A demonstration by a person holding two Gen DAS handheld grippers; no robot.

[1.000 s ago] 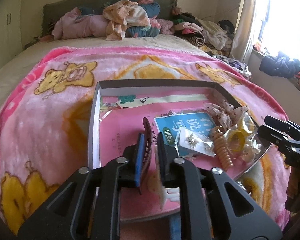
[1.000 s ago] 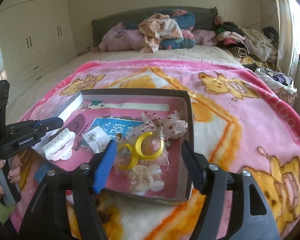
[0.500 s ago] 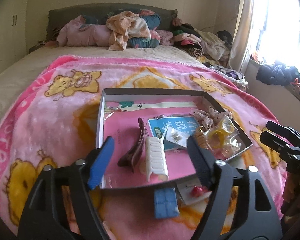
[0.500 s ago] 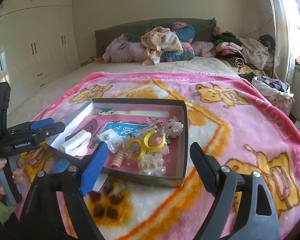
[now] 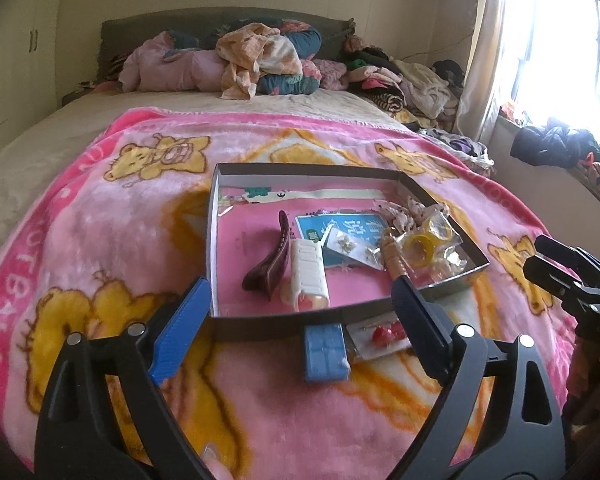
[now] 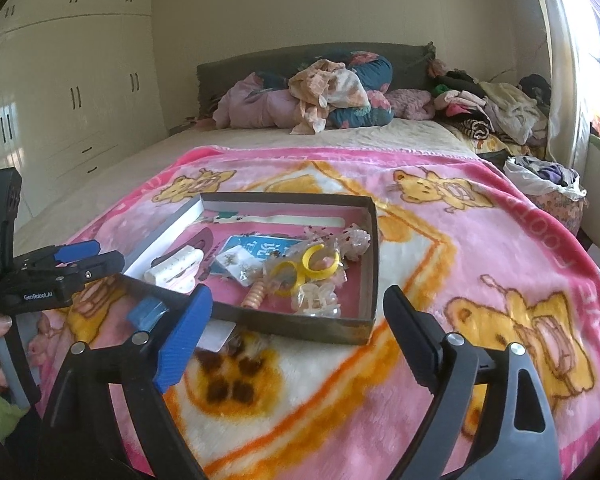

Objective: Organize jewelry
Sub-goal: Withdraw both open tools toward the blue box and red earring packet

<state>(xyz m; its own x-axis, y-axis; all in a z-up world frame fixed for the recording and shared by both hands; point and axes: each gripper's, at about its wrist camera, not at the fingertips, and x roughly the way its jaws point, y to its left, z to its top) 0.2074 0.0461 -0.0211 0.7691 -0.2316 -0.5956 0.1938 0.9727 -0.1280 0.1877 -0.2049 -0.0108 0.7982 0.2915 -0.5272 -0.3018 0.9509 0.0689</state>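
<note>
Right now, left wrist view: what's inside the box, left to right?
dark red hair clip → white hair clip → blue card → spiral hair tie → yellow rings in a clear bag

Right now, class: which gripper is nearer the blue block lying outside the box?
Left. The left gripper, jaws open, frames the blue block just ahead. The right gripper, also open, is off to the block's right.
</note>
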